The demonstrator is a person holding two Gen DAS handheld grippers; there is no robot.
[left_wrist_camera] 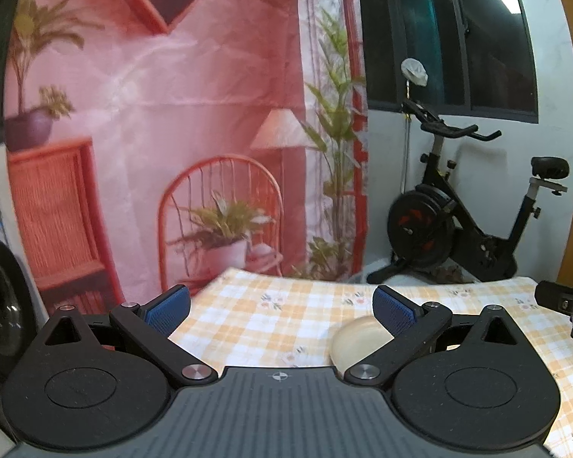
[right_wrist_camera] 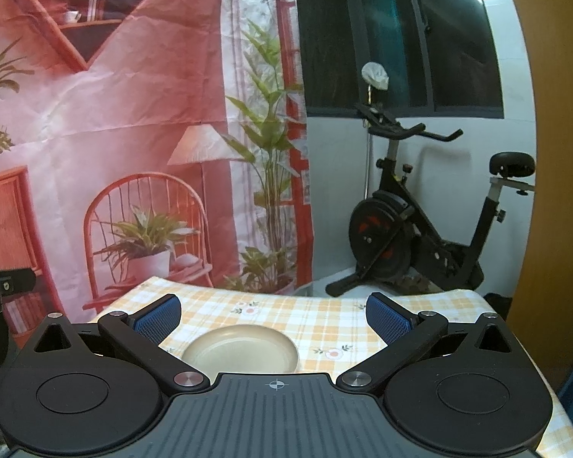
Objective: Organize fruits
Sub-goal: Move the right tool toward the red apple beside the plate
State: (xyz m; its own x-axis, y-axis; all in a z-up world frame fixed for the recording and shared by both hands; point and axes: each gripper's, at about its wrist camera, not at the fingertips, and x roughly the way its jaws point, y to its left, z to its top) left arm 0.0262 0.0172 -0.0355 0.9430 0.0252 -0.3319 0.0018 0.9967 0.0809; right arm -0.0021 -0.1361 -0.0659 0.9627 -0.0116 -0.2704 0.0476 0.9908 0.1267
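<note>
Both tools hang above the yellow-and-white checked cotton tablecloth [right_wrist_camera: 324, 320], tongs spread wide and empty. The left gripper [left_wrist_camera: 282, 305] has black arms and ribbed blue pads [left_wrist_camera: 168, 311]. The shallow, round, cream-glazed ceramic dish [right_wrist_camera: 240, 351] sits near the cloth's near edge, straight under the right gripper [right_wrist_camera: 273, 316]. No fruit shows in either view. I'd judge the dish stiff, slick, fairly heavy and chippable; its thin raised rim is the only place to pinch.
</note>
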